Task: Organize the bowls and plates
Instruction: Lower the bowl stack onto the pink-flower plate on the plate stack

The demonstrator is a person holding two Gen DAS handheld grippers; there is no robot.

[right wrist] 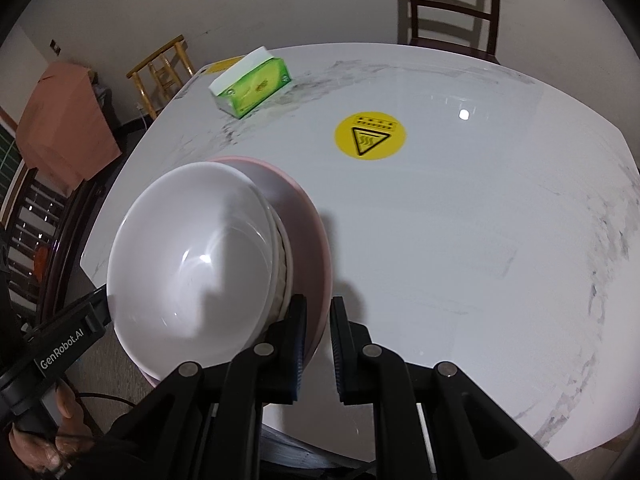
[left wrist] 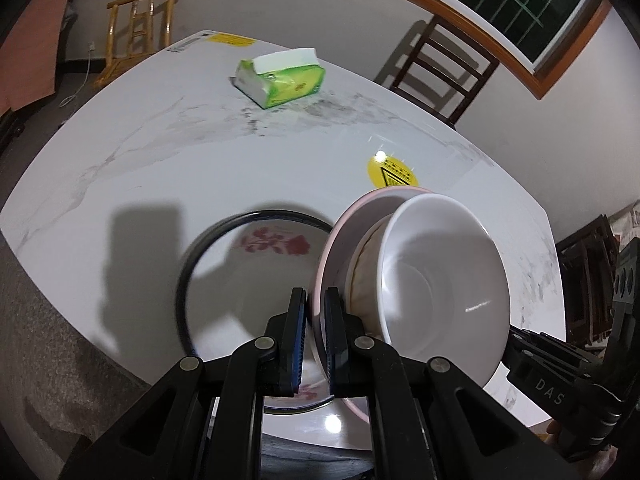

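Note:
A pink plate (left wrist: 340, 248) carries a stack of bowls with a white bowl (left wrist: 440, 280) on top. My left gripper (left wrist: 316, 320) is shut on the plate's rim and holds it above the table. My right gripper (right wrist: 318, 332) straddles the opposite rim of the same pink plate (right wrist: 308, 216); its jaws stand slightly apart around the rim. The white bowl (right wrist: 188, 264) fills the left of the right wrist view. A white enamel plate with red flowers and a dark rim (left wrist: 248, 264) lies on the table below the left gripper.
The white marble table (right wrist: 480, 240) has a yellow hot-surface sticker (right wrist: 370, 135) in the middle and a green tissue pack (right wrist: 250, 88) at the far side. Wooden chairs (left wrist: 440, 68) stand behind the table. The near table edge is just below the grippers.

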